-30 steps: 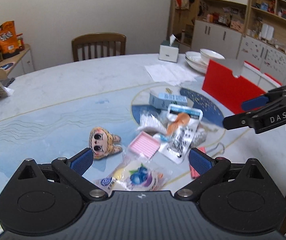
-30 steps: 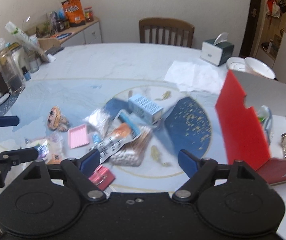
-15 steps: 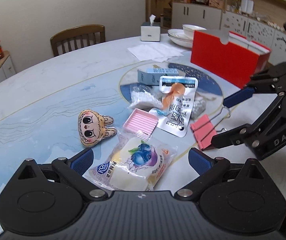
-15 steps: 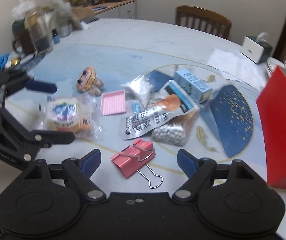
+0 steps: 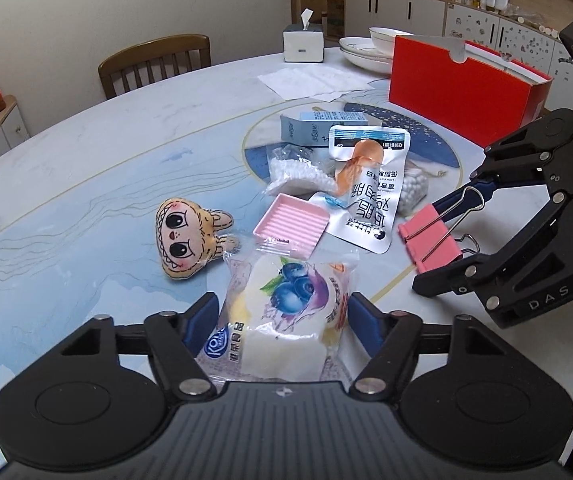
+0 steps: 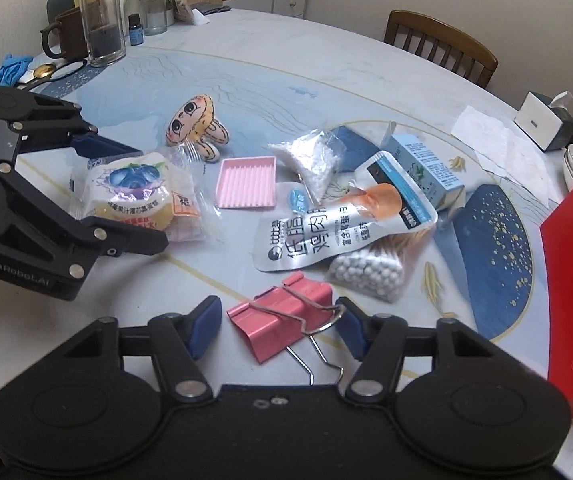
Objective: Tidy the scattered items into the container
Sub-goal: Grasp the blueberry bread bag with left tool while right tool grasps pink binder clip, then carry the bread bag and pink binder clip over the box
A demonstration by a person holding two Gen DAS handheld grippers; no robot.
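Closing my left gripper (image 5: 282, 320) on the cake pack (image 5: 286, 312), I have the jaws narrowing with the pack between the pads (image 5: 200, 320); the right pad seems to touch the wrapper, but I cannot tell if it is gripped yet. It lies near the tabletop's (image 5: 86, 160) front edge. Beyond it sits the doll (image 5: 186, 240), then the pink tray (image 5: 292, 226), the bead bag (image 5: 298, 170), the foil pouch (image 5: 366, 188), the blue carton (image 5: 310, 128) and the swab pack (image 6: 370, 270), all clustered mid-table.

My right gripper (image 6: 278, 330) is closing too, the pink clip (image 6: 282, 318) between its pads; the right pad meets a wire handle, the left one stands just clear.

Toward the right edge stands the red box (image 5: 458, 92), open-topped. I judge the task barely begun: every scattered item I can see lies on the table, and I cannot see into the box. Two pickups are under way; five or so remain after them.
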